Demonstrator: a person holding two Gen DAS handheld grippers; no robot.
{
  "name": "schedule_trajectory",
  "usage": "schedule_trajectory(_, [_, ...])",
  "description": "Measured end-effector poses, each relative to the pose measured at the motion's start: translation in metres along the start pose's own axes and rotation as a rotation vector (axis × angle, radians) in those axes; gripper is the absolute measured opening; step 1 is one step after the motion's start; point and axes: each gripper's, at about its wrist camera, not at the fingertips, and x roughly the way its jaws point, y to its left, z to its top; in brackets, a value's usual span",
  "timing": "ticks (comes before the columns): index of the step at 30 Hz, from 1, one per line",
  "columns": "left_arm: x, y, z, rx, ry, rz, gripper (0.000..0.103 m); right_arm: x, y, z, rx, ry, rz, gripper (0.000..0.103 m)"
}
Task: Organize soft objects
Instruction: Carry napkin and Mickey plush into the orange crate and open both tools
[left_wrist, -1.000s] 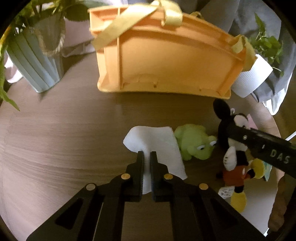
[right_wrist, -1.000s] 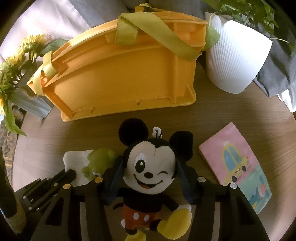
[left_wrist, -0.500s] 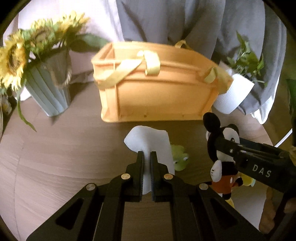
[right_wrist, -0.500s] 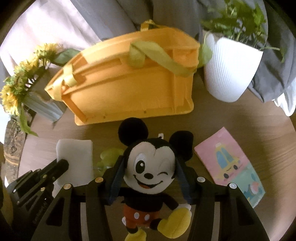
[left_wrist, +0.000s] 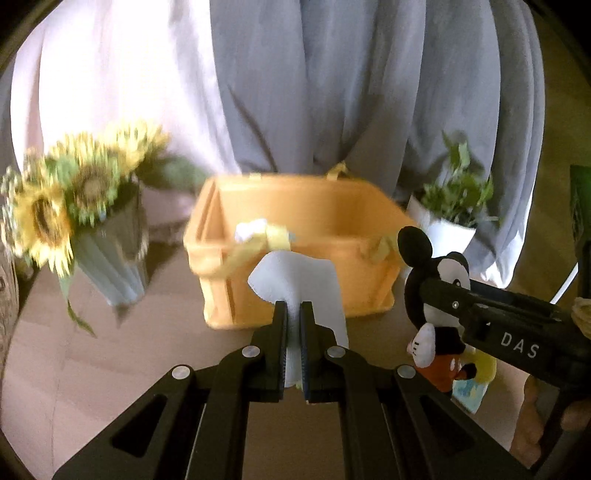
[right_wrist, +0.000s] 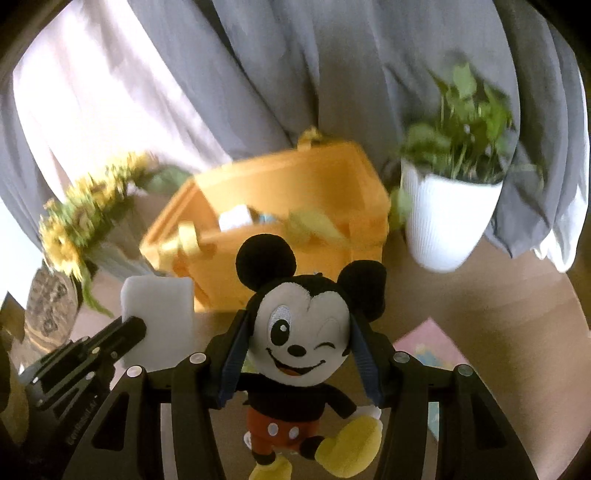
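- Left gripper (left_wrist: 293, 314): jaws clamped on a white soft cloth (left_wrist: 299, 284), carried clear of the round wooden table (left_wrist: 110, 369).
- Right gripper (right_wrist: 299, 332): jaws clamped on the head of a black-eared mouse plush toy (right_wrist: 299, 332), also airborne.
- Step in hand: transport to bin.
- Next move: position both loads above the open orange plastic basket (left_wrist: 295, 218) beyond them, then release.

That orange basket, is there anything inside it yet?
Yes. Over the orange basket rim, something white with a bit of light blue beside it shows inside. It is too blurred to identify. The basket's near wall and the mouse plush hide the bottom.
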Motion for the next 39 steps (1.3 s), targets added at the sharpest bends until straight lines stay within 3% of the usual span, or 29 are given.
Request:
schedule_trajectory(7, [-0.010, -0.002, 0.037, 0.039, -0.095, 0.015, 0.008, -0.021, 0.013, 0.036, -0.027, -0.101, 0.040, 0.055])
schedule_trajectory(17, [-0.004, 0.005, 0.074, 0.060, -0.154, 0.050, 0.008, -0.026, 0.031, 0.084, -0.068, -0.197, 0.101, 0.055])
schedule_trajectory(28, [0.026, 0.017, 0.109, 0.058, -0.170, 0.088, 0.008, 0.009, 0.035, 0.133, -0.101, -0.219, 0.098, 0.055])
schedule_trajectory(39, [0.091, 0.031, 0.120, 0.042, -0.085, 0.096, 0.008, 0.067, 0.028, 0.169, -0.103, -0.225, 0.040, 0.055])
